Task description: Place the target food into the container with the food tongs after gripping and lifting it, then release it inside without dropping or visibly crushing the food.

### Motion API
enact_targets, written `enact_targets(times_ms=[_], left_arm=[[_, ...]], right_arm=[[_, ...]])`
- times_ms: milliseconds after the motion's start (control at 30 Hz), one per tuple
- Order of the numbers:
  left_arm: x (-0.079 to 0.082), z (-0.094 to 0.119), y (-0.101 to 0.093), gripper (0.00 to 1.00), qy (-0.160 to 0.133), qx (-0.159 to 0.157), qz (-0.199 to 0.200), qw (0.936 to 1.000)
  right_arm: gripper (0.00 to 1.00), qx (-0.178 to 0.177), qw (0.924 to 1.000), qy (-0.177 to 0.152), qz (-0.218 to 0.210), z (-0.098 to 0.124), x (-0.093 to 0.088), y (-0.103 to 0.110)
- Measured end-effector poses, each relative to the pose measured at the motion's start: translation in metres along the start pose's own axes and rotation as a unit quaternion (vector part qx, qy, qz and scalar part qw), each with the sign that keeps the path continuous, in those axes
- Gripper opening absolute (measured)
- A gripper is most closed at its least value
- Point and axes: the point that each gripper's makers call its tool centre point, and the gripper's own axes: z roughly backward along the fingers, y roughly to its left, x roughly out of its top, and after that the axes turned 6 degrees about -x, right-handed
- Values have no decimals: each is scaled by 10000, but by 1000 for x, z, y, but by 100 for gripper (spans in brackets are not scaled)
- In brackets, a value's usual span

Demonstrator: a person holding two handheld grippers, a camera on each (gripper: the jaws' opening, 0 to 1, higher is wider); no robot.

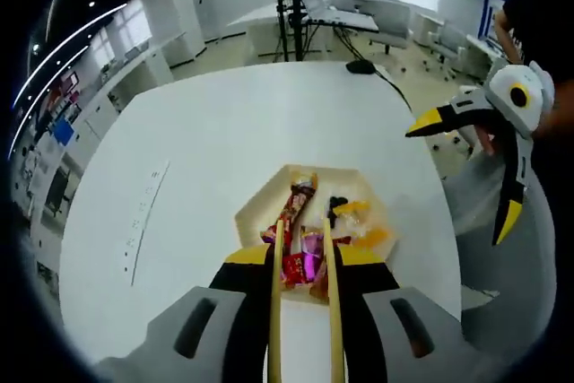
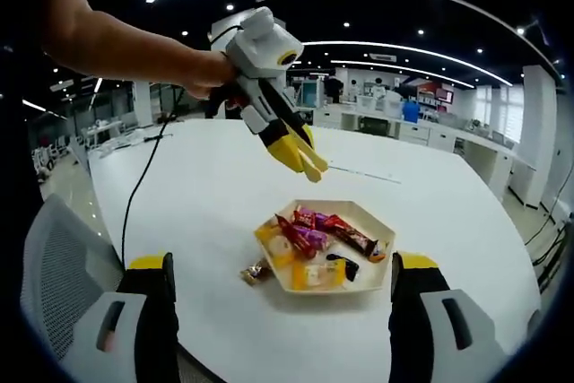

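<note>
Judging from how things lie, the step in hand is the pick-up: in the right gripper view a loose wrapped sweet (image 2: 256, 271) is seen on the white table (image 2: 197, 213), just beside the left edge of the hexagonal tray (image 2: 363, 217) – this is taken to be the target food, though that cannot be confirmed. Further right, the tray is already stocked with a red-wrapped bar (image 2: 348, 233), purple sweets and yellow pieces. In the left gripper view the food tongs (image 1: 332, 311) are clamped between the jaws of the left gripper (image 1: 305, 253), and their two wooden arms are held a little apart over the tray with nothing pinched between them. The right gripper (image 2: 282, 262) is held off to one side with its jaws spread wide and empty. For a clean lift, the tongs should be brought over the loose sweet, lowered so that one arm lies on each side of the wrapper, and closed only until the sweet is held – harder pressure risks crushing it. No brand or writing can be read on the wrappers; they are too small.
</note>
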Motion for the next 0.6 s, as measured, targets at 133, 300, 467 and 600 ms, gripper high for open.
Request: enact_targets(times_ms=[133,300,467,600], left_arm=[[-15,8,-4,23,-38,92,181,9998],[-32,17,-15,23,-131,216,387,9989],[-48,20,-32,23,-166,313,529,9980],[-57,20,-44,23,-193,395,617,9971]], right_arm=[[98,19,10000,27,32,-1,-1,1],[98,43,10000,48,68,-1,-2,3],[99,12,9999,51,152,-1,-2,1],[99,64,9997,91,226,-1,-3,4]])
